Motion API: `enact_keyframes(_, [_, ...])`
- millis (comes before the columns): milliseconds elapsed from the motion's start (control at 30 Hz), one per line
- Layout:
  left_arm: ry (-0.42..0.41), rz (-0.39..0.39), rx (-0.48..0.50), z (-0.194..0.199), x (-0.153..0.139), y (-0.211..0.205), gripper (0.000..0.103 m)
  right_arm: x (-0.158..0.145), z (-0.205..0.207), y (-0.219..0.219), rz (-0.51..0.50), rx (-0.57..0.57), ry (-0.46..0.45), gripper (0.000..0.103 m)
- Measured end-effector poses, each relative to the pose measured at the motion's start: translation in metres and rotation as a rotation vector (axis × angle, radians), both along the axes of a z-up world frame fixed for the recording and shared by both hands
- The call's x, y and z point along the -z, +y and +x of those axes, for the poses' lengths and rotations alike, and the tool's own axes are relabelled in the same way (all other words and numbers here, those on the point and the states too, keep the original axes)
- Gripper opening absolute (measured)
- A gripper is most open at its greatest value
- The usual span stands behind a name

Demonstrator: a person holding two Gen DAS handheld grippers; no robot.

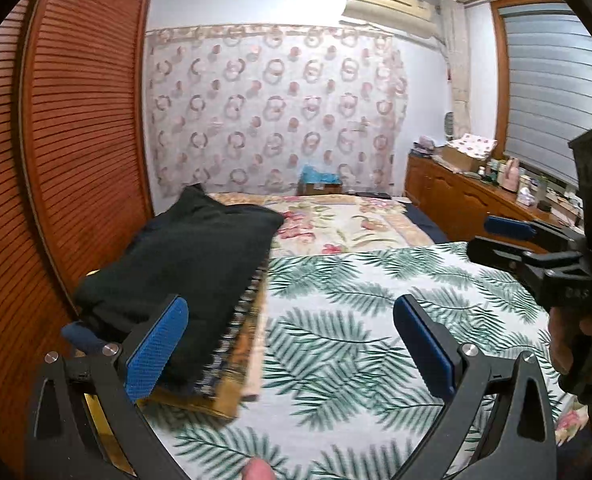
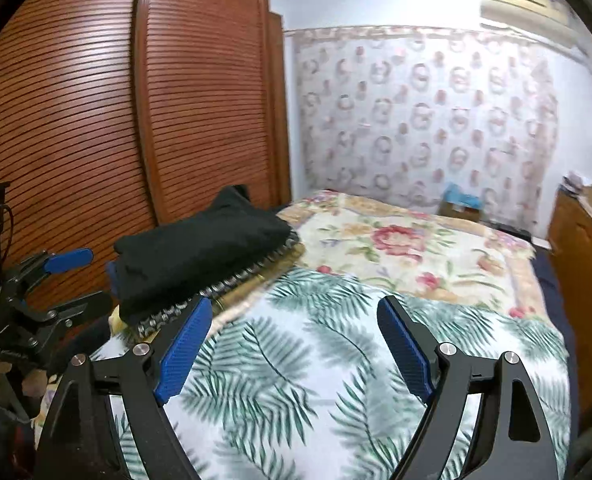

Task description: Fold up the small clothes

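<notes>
A stack of folded clothes lies on the bed's left side, with a black garment (image 1: pixel 184 260) on top and a black-and-white patterned piece (image 1: pixel 240 320) under it. The stack also shows in the right wrist view (image 2: pixel 200 252). My left gripper (image 1: pixel 292 344) is open and empty, held above the palm-leaf cloth (image 1: pixel 360 320), its left finger close to the stack. My right gripper (image 2: pixel 296 352) is open and empty above the same palm-leaf cloth (image 2: pixel 296 380). Each gripper shows at the edge of the other's view: the right one (image 1: pixel 508 240) and the left one (image 2: pixel 68 280), both open.
A floral blanket (image 1: pixel 336 220) covers the far part of the bed. A louvred wooden wardrobe (image 1: pixel 76 140) stands close on the left. A wooden dresser (image 1: pixel 476 196) with bottles and boxes runs along the right wall under a window. A patterned curtain (image 1: pixel 276 112) hangs at the back.
</notes>
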State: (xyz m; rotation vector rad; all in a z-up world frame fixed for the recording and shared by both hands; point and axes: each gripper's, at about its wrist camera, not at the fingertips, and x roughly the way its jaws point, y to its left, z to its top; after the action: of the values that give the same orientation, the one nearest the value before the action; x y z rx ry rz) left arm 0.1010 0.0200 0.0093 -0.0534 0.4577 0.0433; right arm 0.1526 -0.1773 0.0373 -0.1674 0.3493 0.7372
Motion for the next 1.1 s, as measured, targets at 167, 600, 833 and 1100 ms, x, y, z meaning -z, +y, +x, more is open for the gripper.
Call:
enact_keyframes(167, [0.000, -0.005, 0.042, -0.008, -0.002, -0.031, 0.103, 0.001, -0.047, -0.034, 0.024, 0.078, -0.004, 0.086])
enact_keyframes(600, [-0.008, -0.014, 0.073, -0.031, -0.018, -0.071, 0.103, -0.012, -0.130, -0.078, 0.088, 0.238, -0.036, 0.086])
enact_keyframes(833, [-0.044, 0.001, 0.079, -0.037, -0.030, -0.081, 0.103, -0.018, -0.147, -0.080, 0.091, 0.288, -0.058, 0.086])
enact_keyframes(1100, [-0.073, 0.000, 0.071, -0.043, -0.040, -0.084, 0.103, -0.018, -0.159, -0.073, 0.097, 0.330, -0.076, 0.086])
